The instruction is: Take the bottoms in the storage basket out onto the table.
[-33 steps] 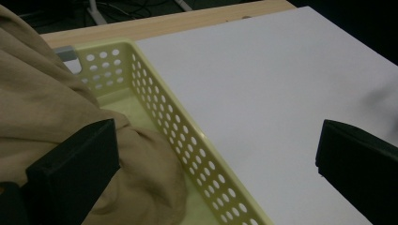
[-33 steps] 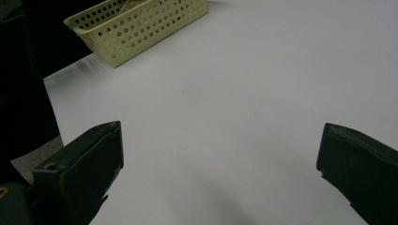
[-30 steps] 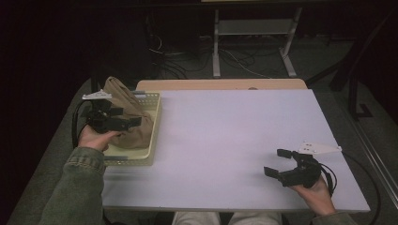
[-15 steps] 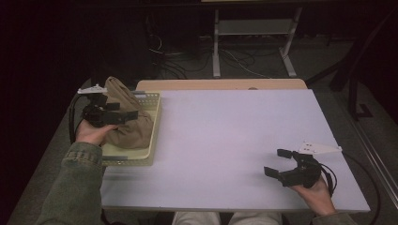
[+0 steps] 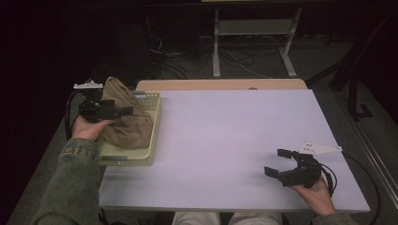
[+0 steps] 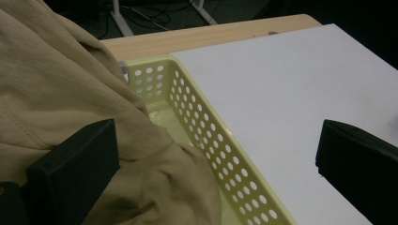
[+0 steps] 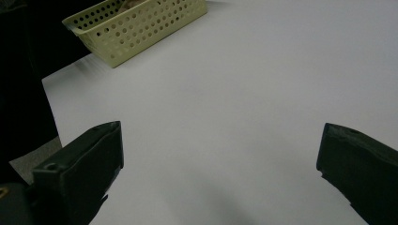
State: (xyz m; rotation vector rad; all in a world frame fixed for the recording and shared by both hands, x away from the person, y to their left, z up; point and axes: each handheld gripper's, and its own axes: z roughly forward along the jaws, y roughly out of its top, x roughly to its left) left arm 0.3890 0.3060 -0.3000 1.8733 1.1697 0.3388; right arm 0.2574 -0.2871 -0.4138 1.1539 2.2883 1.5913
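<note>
The tan cloth [image 5: 123, 117] lies bunched in the pale yellow perforated basket [image 5: 151, 136] at the left edge of the white bench [image 5: 234, 140], heaped above the rim and spilling toward the far left corner. The left hand-held gripper [image 5: 123, 111] hovers over the heap with its jaws spread wide and nothing between them; in the left gripper view one jaw sits against the cloth [image 6: 70, 93] while the other hangs out over the bare bench beyond the basket wall [image 6: 220, 154]. The right hand-held gripper [image 5: 278, 164] rests near the front right of the bench, well apart from the basket, likewise released and empty.

The step in hand looks like taking hold of the cloth to lift it out. To do it well, I would bring the left hand-held gripper further over the heap so that both jaws straddle a raised fold (as it stands, one jaw would close on nothing, or catch the basket wall). Pinching a thick ridge near the top should help the cloth come free without dragging the light basket along; the right one could steady the rim if it starts to slide.

Against the frame a second ago, the left hand-held gripper has drawn slightly back toward the basket's left side, while the right has not moved
</note>
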